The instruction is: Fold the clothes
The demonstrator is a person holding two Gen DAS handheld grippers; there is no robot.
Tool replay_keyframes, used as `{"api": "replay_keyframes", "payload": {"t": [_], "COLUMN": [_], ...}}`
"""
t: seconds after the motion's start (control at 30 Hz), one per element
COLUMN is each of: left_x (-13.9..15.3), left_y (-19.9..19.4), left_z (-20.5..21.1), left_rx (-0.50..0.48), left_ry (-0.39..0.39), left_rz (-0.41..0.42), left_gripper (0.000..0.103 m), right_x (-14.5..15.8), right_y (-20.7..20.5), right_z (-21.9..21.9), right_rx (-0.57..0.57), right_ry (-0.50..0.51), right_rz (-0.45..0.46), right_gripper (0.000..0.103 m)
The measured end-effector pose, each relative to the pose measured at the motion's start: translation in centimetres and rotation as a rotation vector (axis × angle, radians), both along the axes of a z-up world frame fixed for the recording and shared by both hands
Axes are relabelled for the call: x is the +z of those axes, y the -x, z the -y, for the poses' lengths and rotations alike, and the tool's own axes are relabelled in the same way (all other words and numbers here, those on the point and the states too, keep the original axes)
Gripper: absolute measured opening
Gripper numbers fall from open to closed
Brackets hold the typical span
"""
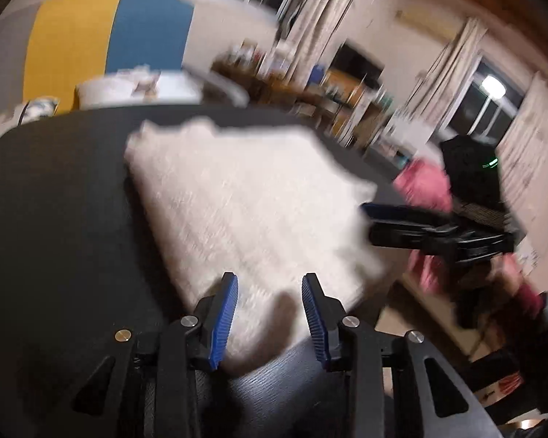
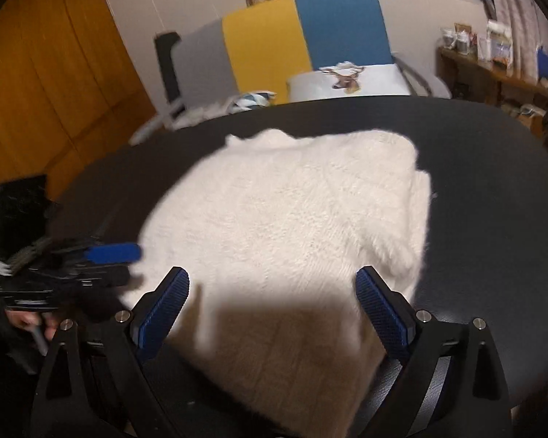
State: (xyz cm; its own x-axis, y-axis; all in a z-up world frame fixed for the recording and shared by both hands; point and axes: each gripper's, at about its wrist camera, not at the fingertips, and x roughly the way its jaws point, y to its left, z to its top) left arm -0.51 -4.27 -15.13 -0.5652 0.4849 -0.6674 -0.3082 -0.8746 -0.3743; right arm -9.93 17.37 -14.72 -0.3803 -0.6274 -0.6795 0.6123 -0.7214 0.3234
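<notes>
Through the left wrist camera, we saw the left gripper (image 1: 269, 314) poised with its jaws parted and empty over the near edge of a fluffy white sweater (image 1: 248, 200) lying on the dark table (image 1: 54, 219). The frame was smeared by motion. The right gripper (image 1: 413, 226) reached in from the side near the sweater's far edge; from here we could not tell how its jaws stood.

Through the right wrist camera, the right gripper (image 2: 272, 310) hung with jaws spread wide and holding nothing, the white sweater (image 2: 292, 226) directly ahead and below, flat on the table (image 2: 493, 200). It formed a compact, roughly rectangular bundle with a doubled layer showing along one edge. A yellow and blue chair (image 2: 303, 36) stood beyond the table.

We judged the folding largely done: the garment looked gathered into a neat block, with perhaps one last fold or a tidy-up left
</notes>
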Motion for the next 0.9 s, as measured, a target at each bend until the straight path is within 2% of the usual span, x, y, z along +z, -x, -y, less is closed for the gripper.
{"api": "replay_keyframes", "payload": {"t": [0.07,0.1,0.2,0.27,0.33,0.4,0.5,0.6,0.73,0.9], "left_x": [-0.1,0.0,0.6,0.2,-0.9,-1.6,-2.2,-2.8,-3.6,-5.1], "left_y": [0.1,0.2,1.1,2.6,4.4,5.1,7.3,8.9,10.4,11.0], "left_z": [1.4,2.1,4.8,7.1,9.3,10.3,10.8,10.7,9.8,8.8], "left_rx": [0.018,0.03,0.091,0.132,0.172,0.202,0.206,0.177,0.148,0.14], "left_ry": [-0.098,-0.14,-0.236,-0.35,-0.472,-0.545,-0.565,-0.574,-0.582,-0.617], "left_rz": [0.013,0.018,0.031,0.075,0.144,0.191,0.227,0.259,0.295,0.347], "left_gripper": [0.037,0.037,0.038,0.04,0.044,0.045,0.047,0.048,0.05,0.056], "right_x": [-1.7,-1.7,-0.1,0.8,0.8,-0.1,-2.1,-3.8,-5.1,-5.5], "right_y": [0.2,0.0,0.9,1.7,3.4,5.4,8.2,10.2,11.5,12.3], "right_z": [0.7,0.6,-2.1,-4.4,-6.7,-8.4,-8.9,-7.9,-5.1,-2.5], "right_rx": [0.016,0.022,0.019,-0.022,-0.07,-0.124,-0.163,-0.146,-0.083,-0.01], "right_ry": [-0.068,-0.055,0.154,0.245,0.341,0.382,0.356,0.349,0.307,0.302], "right_rz": [0.033,0.022,0.098,0.092,0.144,0.215,0.318,0.406,0.465,0.492], "right_gripper": [0.095,0.095,0.095,0.095,0.097,0.102,0.102,0.102,0.102,0.103]}}
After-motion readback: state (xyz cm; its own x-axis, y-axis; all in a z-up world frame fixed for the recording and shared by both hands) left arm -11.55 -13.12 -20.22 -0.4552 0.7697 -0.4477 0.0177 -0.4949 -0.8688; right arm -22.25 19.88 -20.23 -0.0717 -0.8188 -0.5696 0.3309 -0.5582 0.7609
